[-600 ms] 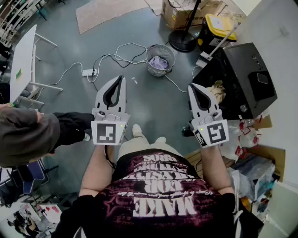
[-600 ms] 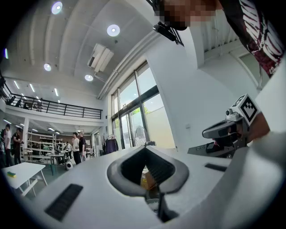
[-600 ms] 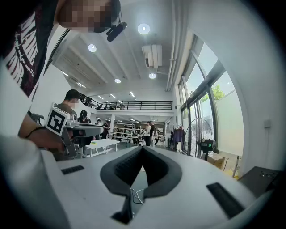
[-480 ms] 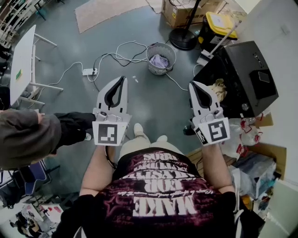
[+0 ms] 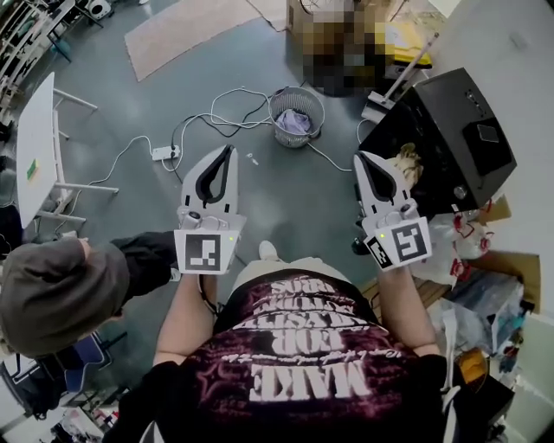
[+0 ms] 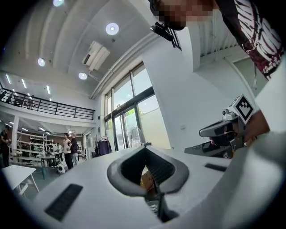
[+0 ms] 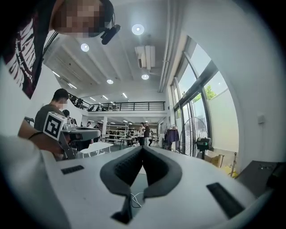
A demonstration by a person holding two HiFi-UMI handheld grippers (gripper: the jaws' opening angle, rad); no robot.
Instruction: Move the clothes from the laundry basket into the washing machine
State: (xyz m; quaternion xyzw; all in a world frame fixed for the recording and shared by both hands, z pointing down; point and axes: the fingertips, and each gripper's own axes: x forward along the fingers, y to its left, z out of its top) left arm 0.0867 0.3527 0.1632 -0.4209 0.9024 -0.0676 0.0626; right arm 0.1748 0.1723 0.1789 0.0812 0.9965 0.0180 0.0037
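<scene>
Head view: the person stands w/ both arms held fwd, one gripper in each hand, both level. Left gripper [image 5: 228, 153] has its jaws together, the tips meet and there is nothing betw. them; its own view shows only the empty loop behind the closed tips. Right gripper [image 5: 359, 159] is the same: jaws together, no cloth in them. The two are side by side and well apart, approx. at 11 and 1 o'clock from the person's chest.

Laundry basket [image 5: 278, 118], a round wire-mesh one, stands on the grey floor [image 5: 286, 195] at 12 o'clock, ahead of both grippers and not touched. Clothes [image 5: 297, 121] of pale purple colour lie inside it. Washing machine [image 5: 450, 130], a black box, is at 2 o'clock, just beside the right gripper. At its open side a beige cloth [image 5: 404, 164] shows, near this gripper's tip.

White cables [image 5: 216, 99] run over the floor at 11 o'clock to a power strip [image 5: 162, 153]. White table [image 5: 35, 138] at 9–10 o'clock, tan rug [image 5: 186, 22] far off at 11 o'clock. Another person [image 5: 61, 290], in grey and black, is at 8 o'clock, close to the left arm.
</scene>
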